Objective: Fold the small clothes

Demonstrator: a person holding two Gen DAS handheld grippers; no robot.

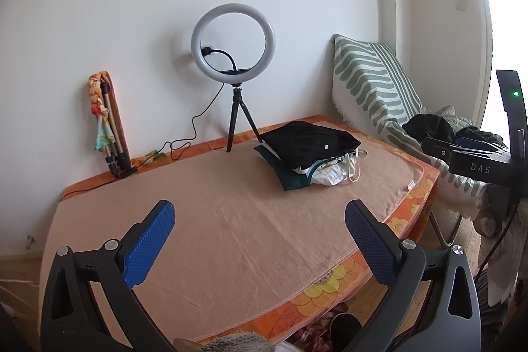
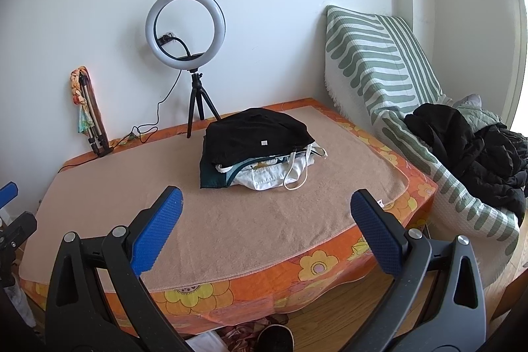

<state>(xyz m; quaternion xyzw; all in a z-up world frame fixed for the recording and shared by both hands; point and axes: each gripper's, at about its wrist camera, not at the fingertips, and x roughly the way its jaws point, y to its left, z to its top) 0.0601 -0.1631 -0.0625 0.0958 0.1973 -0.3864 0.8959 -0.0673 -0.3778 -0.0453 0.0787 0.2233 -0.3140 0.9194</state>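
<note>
Only readable text I can spot is "DAS", in pale letters on the black body of the right gripper [image 1: 480,168], which pokes in at the right edge of the left wrist view. There's a small white square tag on the folded black garment [image 2: 264,142] topping the clothes pile, but whatever's printed on it is too tiny to make out.

The counter [image 2: 409,197] wears an orange flowered cloth [image 2: 316,266] with a tan towel [image 2: 250,220] spread over it. On the towel sits a stack of folded clothes [image 2: 257,147], black on top, and behind it a ring light [image 2: 185,28] on its tripod.
</note>
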